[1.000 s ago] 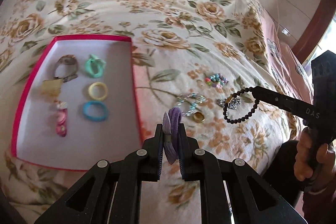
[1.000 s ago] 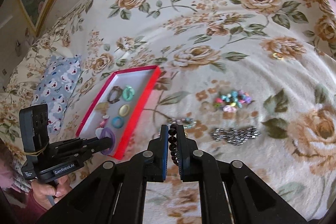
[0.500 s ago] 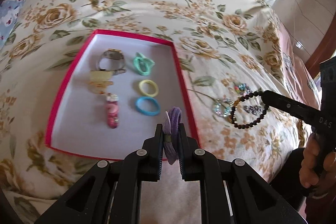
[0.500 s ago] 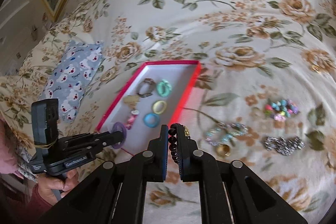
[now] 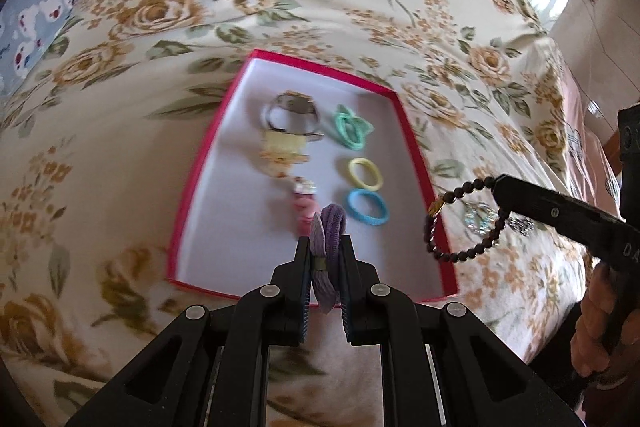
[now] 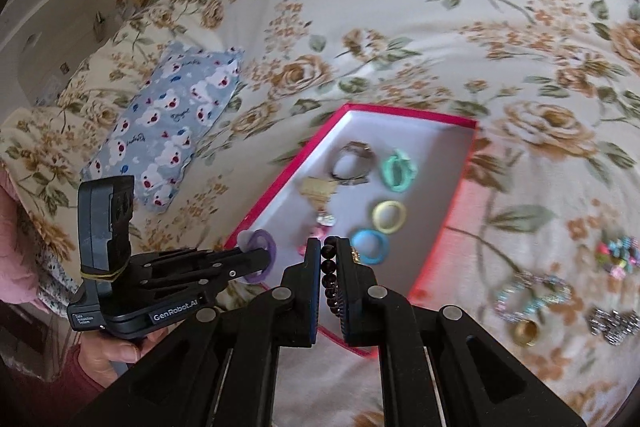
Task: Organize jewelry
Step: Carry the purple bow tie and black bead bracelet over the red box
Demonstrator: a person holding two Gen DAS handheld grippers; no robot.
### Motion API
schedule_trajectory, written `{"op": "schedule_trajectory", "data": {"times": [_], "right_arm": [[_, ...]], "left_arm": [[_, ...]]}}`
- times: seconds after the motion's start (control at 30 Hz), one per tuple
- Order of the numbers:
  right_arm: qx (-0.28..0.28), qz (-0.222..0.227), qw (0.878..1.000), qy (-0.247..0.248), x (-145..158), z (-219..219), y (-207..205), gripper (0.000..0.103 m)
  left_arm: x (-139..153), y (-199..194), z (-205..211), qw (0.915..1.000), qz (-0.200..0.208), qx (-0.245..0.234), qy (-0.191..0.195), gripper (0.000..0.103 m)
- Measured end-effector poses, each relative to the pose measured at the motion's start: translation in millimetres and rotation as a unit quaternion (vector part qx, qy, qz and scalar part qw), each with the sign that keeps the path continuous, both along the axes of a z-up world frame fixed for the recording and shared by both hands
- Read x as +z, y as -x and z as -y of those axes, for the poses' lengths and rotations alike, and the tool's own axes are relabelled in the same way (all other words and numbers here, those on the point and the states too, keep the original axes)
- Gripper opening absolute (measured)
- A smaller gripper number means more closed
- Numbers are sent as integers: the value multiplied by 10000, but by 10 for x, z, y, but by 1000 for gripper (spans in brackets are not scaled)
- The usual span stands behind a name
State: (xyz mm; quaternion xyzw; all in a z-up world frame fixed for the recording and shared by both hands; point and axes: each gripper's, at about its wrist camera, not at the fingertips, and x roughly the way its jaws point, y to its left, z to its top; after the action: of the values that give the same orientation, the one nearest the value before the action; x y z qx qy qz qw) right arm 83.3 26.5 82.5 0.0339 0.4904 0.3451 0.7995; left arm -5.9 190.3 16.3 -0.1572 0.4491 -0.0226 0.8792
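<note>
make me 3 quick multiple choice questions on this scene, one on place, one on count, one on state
1. Where does the blue hair tie lie?
A. in the red tray
B. on the pillow
C. on the floor

2. How many loose hair ties lie in the tray's right column?
A. one
B. three
C. five

3. What is the left gripper doing?
A. open, empty
B. shut on the purple hair tie
C. shut on a ring

Answers:
1. A, it rests on the white floor of the tray.
2. B, green, yellow and blue.
3. B, the tie sits pinched between its fingers.
</note>
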Motion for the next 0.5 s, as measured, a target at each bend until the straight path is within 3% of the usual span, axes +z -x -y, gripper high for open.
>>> {"op": "schedule_trajectory", "data": {"times": [0.2, 0.5], "right_arm": [[218, -173, 9996, 2, -172, -248, -48, 7], [12, -452, 9983, 360, -543, -184, -273, 7]], "left_arm": [[-115, -96, -159, 9997, -117, 182, 88, 11], [-337, -369, -212, 9993, -317, 158, 118, 12]]}}
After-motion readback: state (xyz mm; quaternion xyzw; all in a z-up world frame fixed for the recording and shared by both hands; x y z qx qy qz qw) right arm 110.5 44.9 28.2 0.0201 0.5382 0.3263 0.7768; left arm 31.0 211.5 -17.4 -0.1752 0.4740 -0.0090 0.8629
